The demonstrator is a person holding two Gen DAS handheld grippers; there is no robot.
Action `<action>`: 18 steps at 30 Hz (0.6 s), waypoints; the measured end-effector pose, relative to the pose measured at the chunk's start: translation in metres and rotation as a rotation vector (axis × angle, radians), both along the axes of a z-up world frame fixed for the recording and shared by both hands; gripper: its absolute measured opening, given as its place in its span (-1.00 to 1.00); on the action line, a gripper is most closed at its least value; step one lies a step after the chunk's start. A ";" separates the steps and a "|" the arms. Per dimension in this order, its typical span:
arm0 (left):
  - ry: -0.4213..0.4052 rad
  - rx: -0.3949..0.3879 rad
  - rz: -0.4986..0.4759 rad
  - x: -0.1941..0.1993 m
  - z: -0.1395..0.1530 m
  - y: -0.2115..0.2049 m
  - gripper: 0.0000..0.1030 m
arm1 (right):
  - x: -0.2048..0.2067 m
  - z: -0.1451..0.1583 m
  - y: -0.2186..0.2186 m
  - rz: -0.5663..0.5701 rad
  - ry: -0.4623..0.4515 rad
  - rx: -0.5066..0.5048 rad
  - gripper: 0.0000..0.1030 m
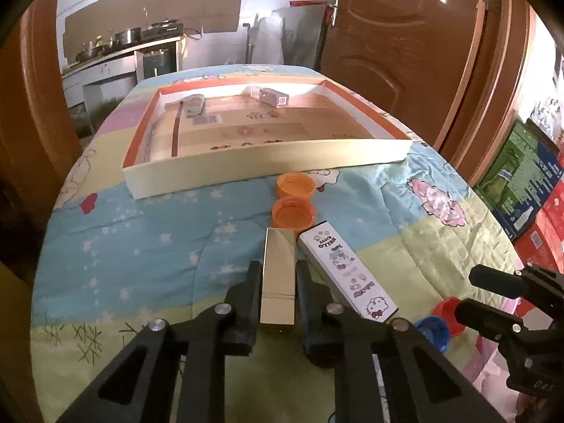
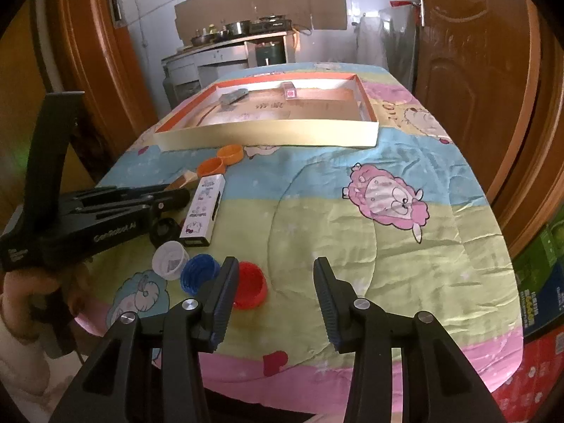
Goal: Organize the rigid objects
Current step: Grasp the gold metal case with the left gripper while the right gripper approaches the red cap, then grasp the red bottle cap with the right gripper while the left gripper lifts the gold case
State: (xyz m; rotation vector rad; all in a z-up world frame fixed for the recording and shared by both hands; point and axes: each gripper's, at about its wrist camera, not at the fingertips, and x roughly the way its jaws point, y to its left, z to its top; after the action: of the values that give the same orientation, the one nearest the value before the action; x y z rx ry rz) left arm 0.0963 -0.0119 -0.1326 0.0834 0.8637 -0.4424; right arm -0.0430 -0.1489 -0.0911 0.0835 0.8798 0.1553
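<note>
My left gripper (image 1: pixel 278 275) is shut on a long gold box (image 1: pixel 278 275), held just above the quilt. Beside it on the right lies a white cartoon-cat box (image 1: pixel 347 269), also in the right wrist view (image 2: pixel 203 209). Two orange caps (image 1: pixel 294 197) lie ahead of the gold box. A shallow gold tray (image 1: pixel 268 165) at the far end holds a grey packet (image 1: pixel 194 104) and a small pink-ended box (image 1: pixel 275 97). My right gripper (image 2: pixel 275 278) is open and empty above the quilt, with a red cap (image 2: pixel 250 283) by its left finger.
A blue cap (image 2: pixel 199 273), a white cap (image 2: pixel 171 259) and a black cap (image 2: pixel 164 231) lie near the red one. The table (image 2: pixel 352 246) has a cartoon quilt over it. Wooden doors stand on both sides. Coloured cartons (image 1: pixel 521 183) are stacked to the right.
</note>
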 end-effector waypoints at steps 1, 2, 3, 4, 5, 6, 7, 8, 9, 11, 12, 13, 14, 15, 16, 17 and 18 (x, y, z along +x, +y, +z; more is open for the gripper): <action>-0.002 0.000 -0.002 0.000 0.000 0.000 -0.64 | 0.000 -0.001 -0.001 0.004 0.002 0.007 -0.12; -0.003 0.000 -0.001 -0.001 0.000 0.000 -0.64 | -0.001 -0.001 -0.001 0.010 0.003 0.011 -0.12; -0.005 -0.004 0.003 -0.001 0.000 0.000 -0.64 | -0.002 -0.001 -0.001 0.016 0.004 0.011 -0.12; -0.003 -0.008 0.008 -0.001 0.000 0.001 -0.64 | -0.003 -0.001 0.000 0.026 0.004 0.007 -0.12; -0.002 -0.014 0.015 -0.002 0.001 0.002 -0.64 | -0.005 -0.001 0.001 0.034 0.003 0.003 -0.12; -0.001 -0.020 0.022 -0.002 0.001 0.003 -0.65 | -0.006 -0.001 0.002 0.047 0.003 -0.001 -0.12; 0.001 -0.029 0.030 -0.002 0.002 0.005 -0.65 | -0.008 0.000 0.004 0.056 0.003 -0.002 -0.12; 0.001 -0.037 0.034 -0.003 0.003 0.006 -0.65 | -0.010 0.000 0.005 0.064 0.003 -0.004 -0.12; 0.000 -0.047 0.037 -0.004 0.005 0.007 -0.65 | -0.011 0.000 0.007 0.073 0.003 -0.008 -0.12; -0.003 -0.053 0.044 -0.006 0.008 0.009 -0.64 | -0.014 -0.001 0.010 0.093 0.005 -0.022 -0.12; -0.006 -0.056 0.049 -0.007 0.010 0.010 -0.65 | -0.015 -0.001 0.012 0.101 0.006 -0.029 -0.12; -0.009 -0.060 0.051 -0.008 0.011 0.011 -0.65 | -0.015 -0.003 0.014 0.109 0.010 -0.040 -0.12; -0.010 -0.065 0.053 -0.009 0.013 0.012 -0.65 | -0.016 -0.004 0.016 0.115 0.013 -0.051 -0.12; -0.010 -0.068 0.056 -0.010 0.014 0.013 -0.65 | -0.016 -0.005 0.017 0.117 0.015 -0.059 -0.12; -0.010 -0.070 0.058 -0.010 0.015 0.014 -0.65 | -0.016 -0.007 0.018 0.120 0.015 -0.073 -0.12; -0.010 -0.073 0.059 -0.011 0.015 0.014 -0.64 | -0.016 -0.009 0.019 0.121 0.015 -0.083 -0.12; -0.010 -0.074 0.059 -0.012 0.016 0.013 -0.64 | -0.016 -0.010 0.020 0.121 0.015 -0.089 -0.12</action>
State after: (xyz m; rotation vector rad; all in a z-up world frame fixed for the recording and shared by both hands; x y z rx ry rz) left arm 0.0848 0.0015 -0.1169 -0.0077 0.8367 -0.4182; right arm -0.0585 -0.1287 -0.1010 -0.0519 0.9058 0.2285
